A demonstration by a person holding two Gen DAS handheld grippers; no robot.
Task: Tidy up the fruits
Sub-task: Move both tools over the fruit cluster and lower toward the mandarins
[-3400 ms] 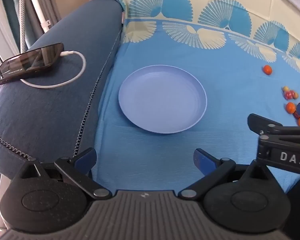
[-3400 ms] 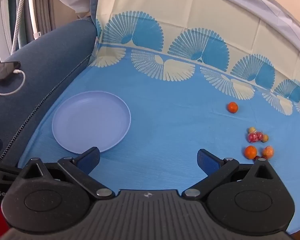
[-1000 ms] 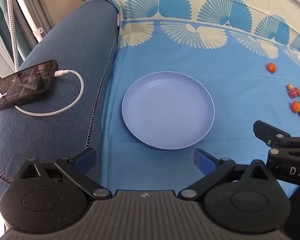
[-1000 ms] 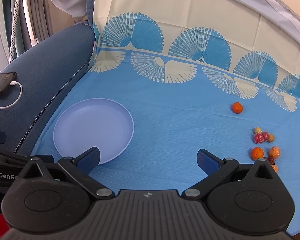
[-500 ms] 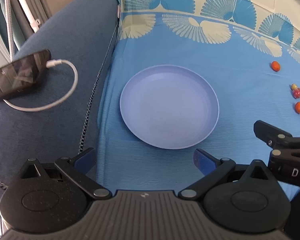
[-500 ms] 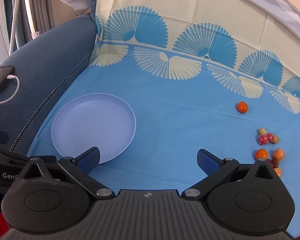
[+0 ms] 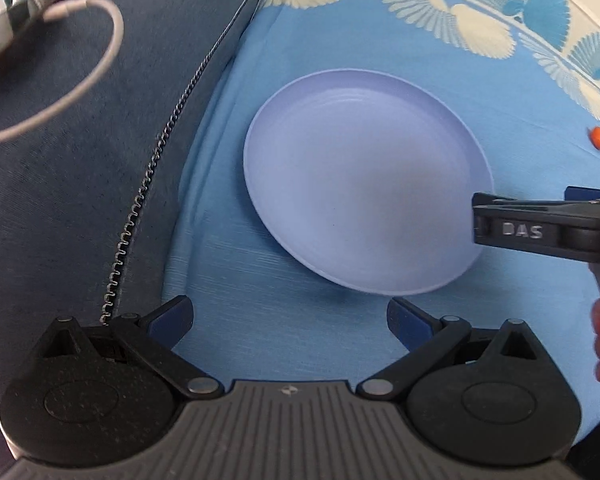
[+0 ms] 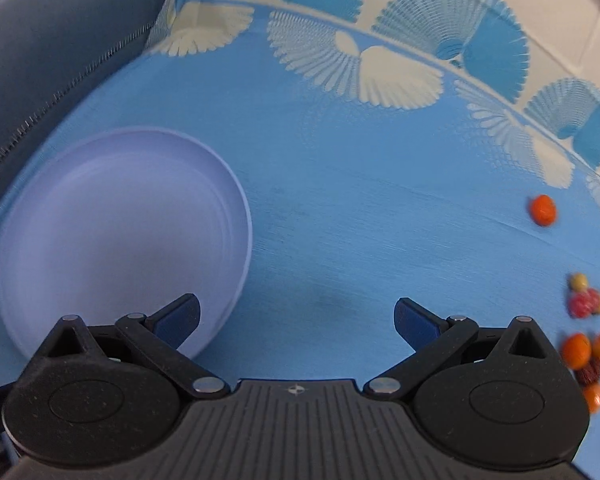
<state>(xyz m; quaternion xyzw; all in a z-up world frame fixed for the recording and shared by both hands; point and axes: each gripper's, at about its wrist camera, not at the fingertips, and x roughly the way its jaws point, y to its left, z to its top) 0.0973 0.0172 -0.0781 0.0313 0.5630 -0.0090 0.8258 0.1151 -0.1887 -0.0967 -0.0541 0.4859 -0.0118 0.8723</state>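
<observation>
Both claws gape wide and hold nothing. The left claw (image 7: 290, 318) hangs over blue cloth (image 7: 260, 280) just short of the lavender plate (image 7: 364, 216). The right claw (image 8: 296, 316) has one fingertip (image 8: 180, 316) over that plate's rim; the small fruits (image 8: 584, 328) lie clustered well off to its right, one orange fruit (image 8: 543, 210) apart

Bright, even daylight on both views; soft shadow falls under the round lavender plastic plate (image 7: 364, 112). Motion blur smears the small orange fruits (image 8: 576, 350) and fan-patterned blue cloth (image 8: 380, 208); fisheye edges bend hard.
</observation>
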